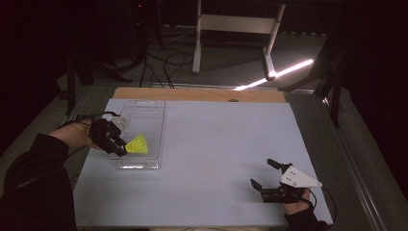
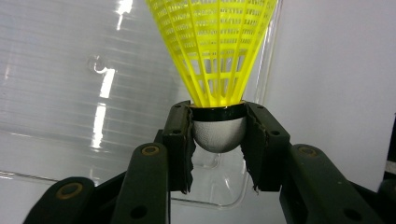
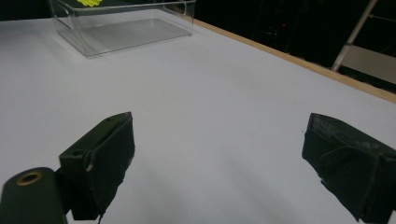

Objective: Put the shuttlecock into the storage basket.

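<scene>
At the left of the frame the left gripper (image 1: 117, 146) pinches only the shuttlecock (image 1: 138, 145) by its round cork, so it may slip and miss the clear bin (image 1: 161, 126).

Left gripper (image 1: 115, 142): black linkage body, pale plate on top, dark cable looping off behind.
Left fingers (image 2: 180, 144): black blocks, matte pads with ragged, torn lower edges; small round holes in the faces.
Left linkage arms: glossy black bars, brass-coloured rivets at the pivots.
Left sleeve (image 1: 36, 178): dark, long, loose at the cuff.
Right gripper (image 1: 265, 174): black two-pronged frame, grey three-cornered plate on top with small dark screw dots, thin black cable curling away.
Right fingers (image 3: 105, 161): black wedge blocks, worn rubbery pads, one brass ring at the pivot.
Right sleeve (image 1: 305, 221): dark cuff.
</scene>
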Demonstrator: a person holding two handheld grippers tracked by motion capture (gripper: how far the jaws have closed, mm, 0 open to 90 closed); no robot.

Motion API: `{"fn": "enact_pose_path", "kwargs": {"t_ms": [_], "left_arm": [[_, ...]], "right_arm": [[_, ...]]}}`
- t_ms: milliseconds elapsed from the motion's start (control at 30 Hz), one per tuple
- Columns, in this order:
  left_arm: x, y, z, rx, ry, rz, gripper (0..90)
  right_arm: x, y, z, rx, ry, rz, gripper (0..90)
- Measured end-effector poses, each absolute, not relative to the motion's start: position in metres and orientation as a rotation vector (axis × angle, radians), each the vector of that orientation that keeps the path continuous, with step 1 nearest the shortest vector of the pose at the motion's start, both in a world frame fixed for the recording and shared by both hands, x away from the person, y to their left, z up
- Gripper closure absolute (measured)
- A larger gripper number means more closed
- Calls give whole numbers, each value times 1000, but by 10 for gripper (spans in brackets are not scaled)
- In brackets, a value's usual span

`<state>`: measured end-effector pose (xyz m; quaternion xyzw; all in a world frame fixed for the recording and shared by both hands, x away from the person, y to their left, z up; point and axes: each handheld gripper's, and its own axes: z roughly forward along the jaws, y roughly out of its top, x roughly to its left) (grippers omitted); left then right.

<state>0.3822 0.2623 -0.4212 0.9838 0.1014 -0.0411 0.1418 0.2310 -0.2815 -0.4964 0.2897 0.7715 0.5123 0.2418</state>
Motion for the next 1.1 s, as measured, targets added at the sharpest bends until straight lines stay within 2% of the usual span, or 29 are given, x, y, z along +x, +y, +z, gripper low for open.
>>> {"fn": "enact_pose_path", "kwargs": {"t_ms": [1100], "left_arm": [[387, 266, -440, 2921, 378, -180, 649]], "right_arm": [[231, -282, -497, 793, 2110, 1399, 95]]}}
